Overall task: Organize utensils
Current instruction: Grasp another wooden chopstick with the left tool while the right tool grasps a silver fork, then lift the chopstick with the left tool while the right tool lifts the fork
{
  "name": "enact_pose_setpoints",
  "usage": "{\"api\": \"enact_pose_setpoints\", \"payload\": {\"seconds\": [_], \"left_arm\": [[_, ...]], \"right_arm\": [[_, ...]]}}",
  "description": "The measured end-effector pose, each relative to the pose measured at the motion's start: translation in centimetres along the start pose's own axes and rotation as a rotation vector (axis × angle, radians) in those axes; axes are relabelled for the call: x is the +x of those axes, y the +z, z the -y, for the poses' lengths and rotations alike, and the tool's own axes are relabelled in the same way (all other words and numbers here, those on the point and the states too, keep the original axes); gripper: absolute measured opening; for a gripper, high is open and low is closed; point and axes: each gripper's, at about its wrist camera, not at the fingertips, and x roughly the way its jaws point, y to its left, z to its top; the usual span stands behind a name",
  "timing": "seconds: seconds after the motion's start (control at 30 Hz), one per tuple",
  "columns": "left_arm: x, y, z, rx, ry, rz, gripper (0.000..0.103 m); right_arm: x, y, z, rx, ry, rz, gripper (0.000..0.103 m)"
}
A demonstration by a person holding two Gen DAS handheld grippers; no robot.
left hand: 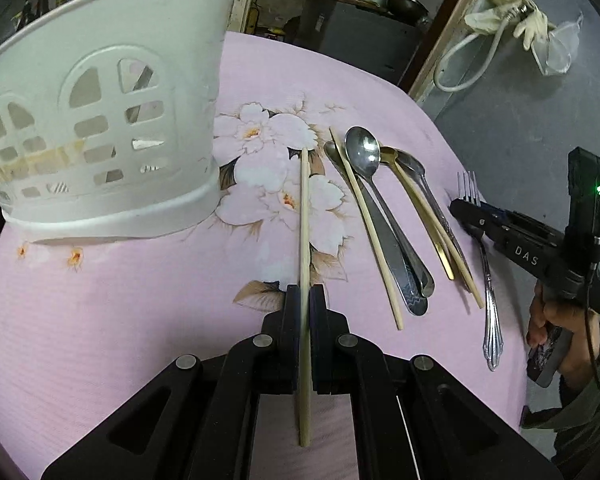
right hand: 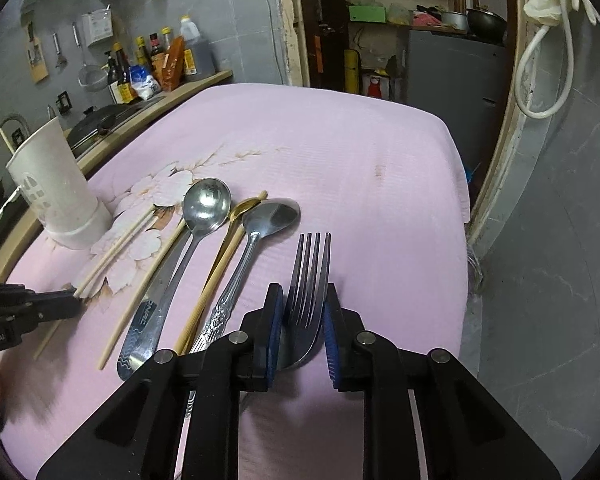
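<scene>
My left gripper (left hand: 305, 294) is shut on a pale wooden chopstick (left hand: 304, 216) that points toward the white slotted utensil holder (left hand: 100, 128) at the far left. My right gripper (right hand: 302, 300) has its jaws around the head of a silver fork (right hand: 310, 276), whose tines stick out ahead; the fork (left hand: 490, 280) lies on the pink cloth. Between them lie a large silver spoon (right hand: 204, 208), a gold spoon (right hand: 240, 210), another silver spoon (right hand: 272, 216), a knife (right hand: 148, 312) and more chopsticks (right hand: 144, 288). The holder (right hand: 56, 188) stands upright at the left.
The pink flowered tablecloth (right hand: 340, 152) covers the table; its far and right edges drop off by a doorway. A counter with bottles (right hand: 152, 68) stands behind the holder. A white cable and gloves (left hand: 500, 28) hang on the right wall.
</scene>
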Motion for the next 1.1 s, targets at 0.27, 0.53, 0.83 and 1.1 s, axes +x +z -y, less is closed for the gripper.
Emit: {"api": "enact_pose_setpoints", "payload": {"seconds": [0.27, 0.53, 0.83, 1.1], "left_arm": [[1.6, 2.3, 2.0, 0.146, 0.073, -0.073, 0.009], [4.0, 5.5, 1.4, 0.132, 0.06, -0.123, 0.01], [4.3, 5.0, 0.9, 0.137, 0.023, -0.055, 0.003], [4.1, 4.7, 0.4, 0.107, -0.065, 0.003, 0.002]], "right_arm": [[-0.4, -0.7, -0.5, 0.003, -0.019, 0.016, 0.03], [-0.6, -0.8, -0.2, 0.031, -0.015, 0.007, 0.034], [0.5, 0.1, -0.9, 0.143, -0.127, -0.014, 0.035], [1.2, 0.4, -1.7, 0.193, -0.255, 0.015, 0.022]]}}
